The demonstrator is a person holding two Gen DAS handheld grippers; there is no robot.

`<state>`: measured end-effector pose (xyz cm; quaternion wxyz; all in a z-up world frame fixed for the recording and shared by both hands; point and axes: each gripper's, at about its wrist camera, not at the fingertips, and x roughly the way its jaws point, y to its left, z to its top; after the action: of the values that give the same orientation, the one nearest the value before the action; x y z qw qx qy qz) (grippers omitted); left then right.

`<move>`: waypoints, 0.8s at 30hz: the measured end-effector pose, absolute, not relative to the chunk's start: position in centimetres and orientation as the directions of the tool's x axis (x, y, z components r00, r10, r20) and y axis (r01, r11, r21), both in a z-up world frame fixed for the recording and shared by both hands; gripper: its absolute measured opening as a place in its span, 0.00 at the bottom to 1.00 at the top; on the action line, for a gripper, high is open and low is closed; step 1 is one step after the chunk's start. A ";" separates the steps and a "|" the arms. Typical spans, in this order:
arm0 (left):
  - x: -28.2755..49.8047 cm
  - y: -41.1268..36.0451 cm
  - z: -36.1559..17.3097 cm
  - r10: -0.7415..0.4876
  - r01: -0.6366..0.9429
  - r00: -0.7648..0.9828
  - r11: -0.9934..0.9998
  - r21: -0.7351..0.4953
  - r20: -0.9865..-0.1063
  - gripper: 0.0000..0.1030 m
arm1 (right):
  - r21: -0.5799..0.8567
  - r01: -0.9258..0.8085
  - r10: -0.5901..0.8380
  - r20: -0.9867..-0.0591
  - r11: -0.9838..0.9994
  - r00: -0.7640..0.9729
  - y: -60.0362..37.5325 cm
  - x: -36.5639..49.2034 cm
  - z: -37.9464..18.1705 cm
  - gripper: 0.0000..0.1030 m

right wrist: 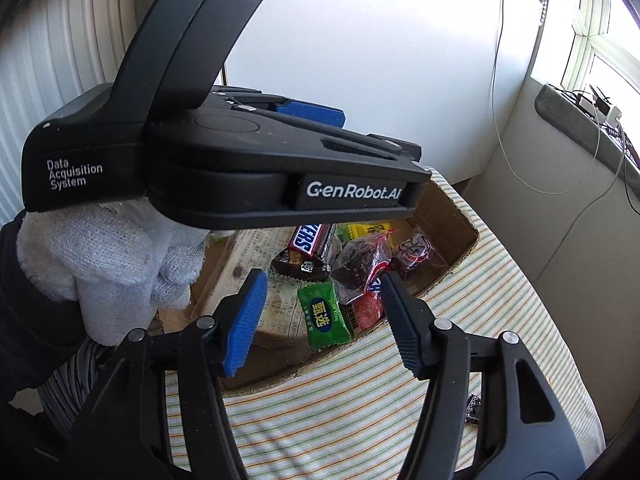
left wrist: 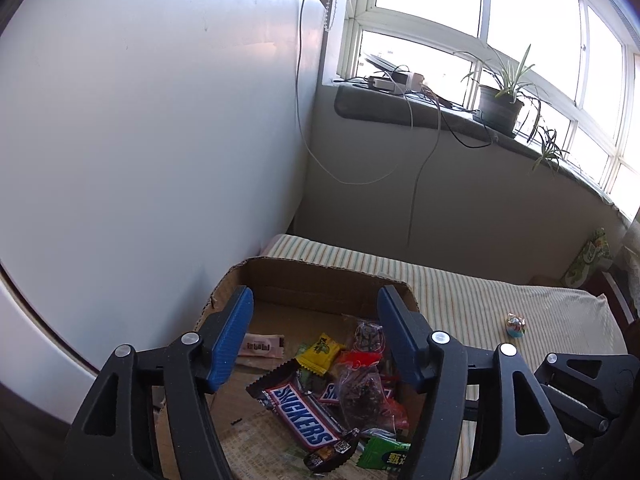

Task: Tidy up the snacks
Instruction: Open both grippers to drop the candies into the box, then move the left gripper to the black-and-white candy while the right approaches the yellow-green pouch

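A low cardboard box [left wrist: 312, 276] [right wrist: 452, 208] sits on a striped cloth and holds several snacks: a Snickers bar [left wrist: 300, 416] [right wrist: 310, 238], a yellow packet [left wrist: 320, 352], a green candy [right wrist: 324, 316] [left wrist: 382, 454], clear bags of dark fruit [left wrist: 360, 396] [right wrist: 360, 260] and a pink packet [left wrist: 260, 346]. My left gripper [left wrist: 316, 304] is open and empty above the box. My right gripper [right wrist: 322, 286] is open and empty over the box's near edge. A small foil-wrapped sweet [left wrist: 515, 325] lies alone on the cloth to the right of the box.
The striped cloth [right wrist: 360, 412] covers the table. A white wall [left wrist: 140, 140] stands left of the box. A windowsill [left wrist: 420, 112] with cables and potted plants [left wrist: 500, 100] runs behind. A green bag [left wrist: 588, 258] stands at the far right. The left gripper's body [right wrist: 240, 160] hangs over the box.
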<state>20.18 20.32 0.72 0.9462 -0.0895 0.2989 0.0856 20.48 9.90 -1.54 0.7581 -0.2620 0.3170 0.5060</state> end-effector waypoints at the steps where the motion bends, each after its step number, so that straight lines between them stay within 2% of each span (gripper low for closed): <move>1: 20.2 20.3 0.7 0.109 -0.216 0.806 0.969 -0.117 -0.582 0.63 | -0.080 -0.934 0.599 -0.747 0.349 0.288 9.9 20.4 -1.6 0.60; 5: 20.3 20.0 0.8 0.113 -0.215 0.805 0.970 -0.109 -0.583 0.66 | -0.082 -0.933 0.595 -0.750 0.351 0.290 9.5 20.2 -1.8 0.60; 24: 20.3 17.6 1.8 0.100 -0.183 0.822 0.979 -0.094 -0.560 0.66 | -0.087 -0.905 0.586 -0.735 0.417 0.341 5.6 22.2 -0.8 0.60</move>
<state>20.33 17.65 1.82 0.9518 -0.0719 0.2887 0.0742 22.19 5.62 -0.80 0.7795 -0.2505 0.3177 0.4782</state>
